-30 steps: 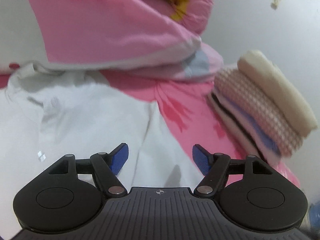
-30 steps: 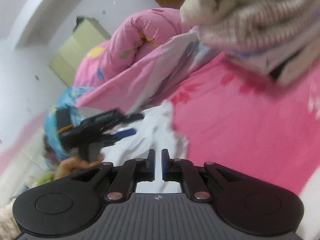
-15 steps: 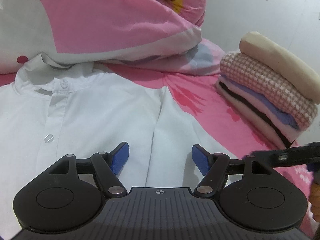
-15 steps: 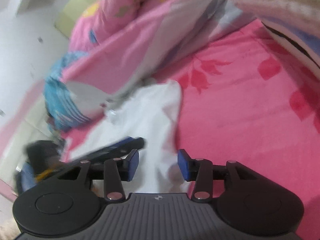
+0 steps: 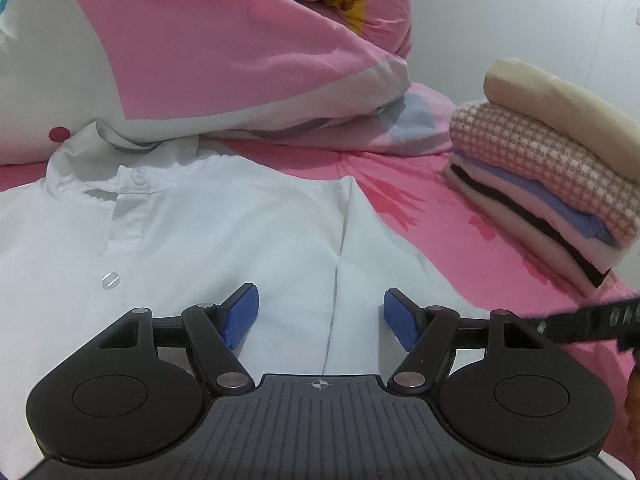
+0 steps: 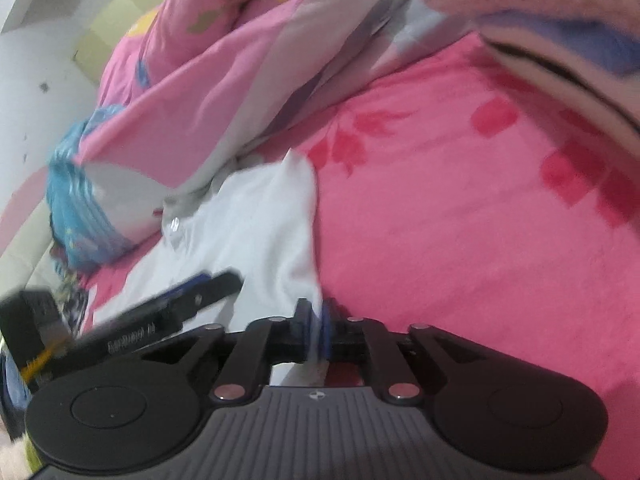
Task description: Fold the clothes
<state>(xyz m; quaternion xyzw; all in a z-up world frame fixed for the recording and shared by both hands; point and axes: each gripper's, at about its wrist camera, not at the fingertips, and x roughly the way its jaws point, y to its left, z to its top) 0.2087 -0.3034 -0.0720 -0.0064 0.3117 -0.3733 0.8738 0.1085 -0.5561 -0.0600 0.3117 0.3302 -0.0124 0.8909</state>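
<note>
Left wrist, gripper: the left gripper (image 5: 320, 320) is hanging over the white button-up shirt (image 5: 208, 216) with its blue pads well apart, gripping nothing.
Left wrist, shirt: it is lying front-up on the pink floral bedsheet (image 5: 472, 264), collar (image 5: 120, 156) toward the pink duvet (image 5: 224, 60), placket buttoned, its right sleeve (image 5: 384, 248) lying alongside the body.
Left wrist, stack: folded clothes (image 5: 560, 168) are sitting piled on the sheet, well apart from the shirt.
Left wrist, doing it well: judging by the spread, this gripper is needing a single layer near the side seam, taken level with the other hand's hold, so the fold line is running straight.

Right wrist, gripper: the right gripper (image 6: 316, 332) is closing its pads on the shirt's edge (image 6: 312, 288); white cloth is showing between them, though blur is making the depth of bite uncertain.
Right wrist, shirt: it is reaching from the gripper up to the duvet (image 6: 240, 80).
Right wrist, doing it well: the pinch is wanting a firm bite before any lift, and a low carry is likely keeping the thin cotton from wrinkling.
</note>
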